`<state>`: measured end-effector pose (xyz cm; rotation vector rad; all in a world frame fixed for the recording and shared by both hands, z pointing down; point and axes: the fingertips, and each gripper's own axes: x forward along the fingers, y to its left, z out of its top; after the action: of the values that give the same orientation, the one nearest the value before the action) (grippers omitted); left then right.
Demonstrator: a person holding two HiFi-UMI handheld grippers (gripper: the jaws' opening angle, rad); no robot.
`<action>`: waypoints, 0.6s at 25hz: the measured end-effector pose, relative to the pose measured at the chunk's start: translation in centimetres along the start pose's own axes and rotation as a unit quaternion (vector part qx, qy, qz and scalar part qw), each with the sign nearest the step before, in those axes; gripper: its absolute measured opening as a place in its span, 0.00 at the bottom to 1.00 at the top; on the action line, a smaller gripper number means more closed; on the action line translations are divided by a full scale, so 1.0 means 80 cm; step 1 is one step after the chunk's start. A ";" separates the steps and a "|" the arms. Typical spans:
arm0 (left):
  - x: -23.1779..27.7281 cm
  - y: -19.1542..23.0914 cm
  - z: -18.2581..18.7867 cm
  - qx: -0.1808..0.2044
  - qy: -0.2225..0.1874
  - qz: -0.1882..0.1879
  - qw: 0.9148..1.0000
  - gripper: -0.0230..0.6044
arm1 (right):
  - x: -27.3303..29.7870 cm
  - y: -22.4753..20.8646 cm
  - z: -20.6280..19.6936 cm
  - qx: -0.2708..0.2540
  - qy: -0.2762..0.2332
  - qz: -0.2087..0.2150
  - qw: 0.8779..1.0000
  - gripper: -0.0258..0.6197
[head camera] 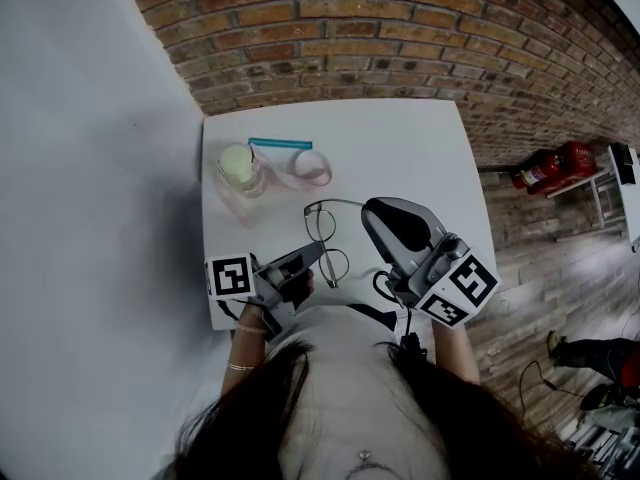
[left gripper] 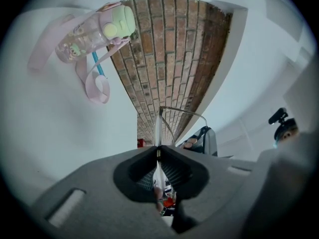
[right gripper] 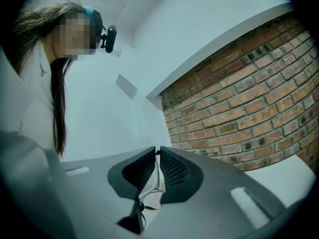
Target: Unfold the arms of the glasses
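Observation:
Thin-rimmed glasses [head camera: 322,226] are held over the near part of the white table [head camera: 400,148]. My left gripper [head camera: 318,258] is shut on the frame at the near lens; in the left gripper view the lens edge [left gripper: 158,128] rises straight out of the shut jaws of the left gripper [left gripper: 158,151]. One arm of the glasses [head camera: 340,204] runs right from the far hinge to my right gripper [head camera: 370,211], which is shut on its end. In the right gripper view a thin wire piece [right gripper: 155,185] shows between the pressed pads of the right gripper [right gripper: 157,151]. The other arm is hard to make out.
A clear pink bottle with a pale green lid [head camera: 240,171] lies at the table's far left with its pink strap [head camera: 310,168] and a teal stick [head camera: 280,144]. A brick wall [head camera: 400,28] stands beyond the table. A red object [head camera: 550,165] lies on the floor, right.

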<state>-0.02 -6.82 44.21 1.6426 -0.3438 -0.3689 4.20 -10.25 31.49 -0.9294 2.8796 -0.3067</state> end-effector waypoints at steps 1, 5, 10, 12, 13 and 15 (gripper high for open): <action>0.000 0.001 -0.001 0.001 0.003 -0.001 1.000 0.07 | 0.000 -0.001 0.000 0.000 -0.001 -0.001 1.000 0.09; 0.002 0.003 -0.009 0.002 0.021 0.001 1.000 0.07 | -0.003 -0.006 0.001 0.003 -0.006 -0.009 1.000 0.10; 0.003 0.003 -0.016 0.006 0.036 -0.001 0.999 0.07 | -0.007 -0.013 0.002 0.008 -0.010 -0.020 1.000 0.10; 0.004 0.002 -0.016 0.010 0.038 -0.002 0.999 0.07 | -0.008 -0.013 0.002 0.008 -0.011 -0.022 1.000 0.10; 0.003 0.002 -0.016 0.012 0.039 -0.003 0.999 0.07 | -0.009 -0.014 0.002 0.009 -0.011 -0.023 1.000 0.10; 0.004 0.001 -0.015 0.012 0.038 -0.003 0.999 0.07 | -0.009 -0.013 0.002 0.009 -0.012 -0.022 1.000 0.10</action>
<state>0.78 -5.84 44.42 1.6760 -0.2861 -0.3066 5.40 -10.66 31.59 -0.9873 2.8333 -0.3215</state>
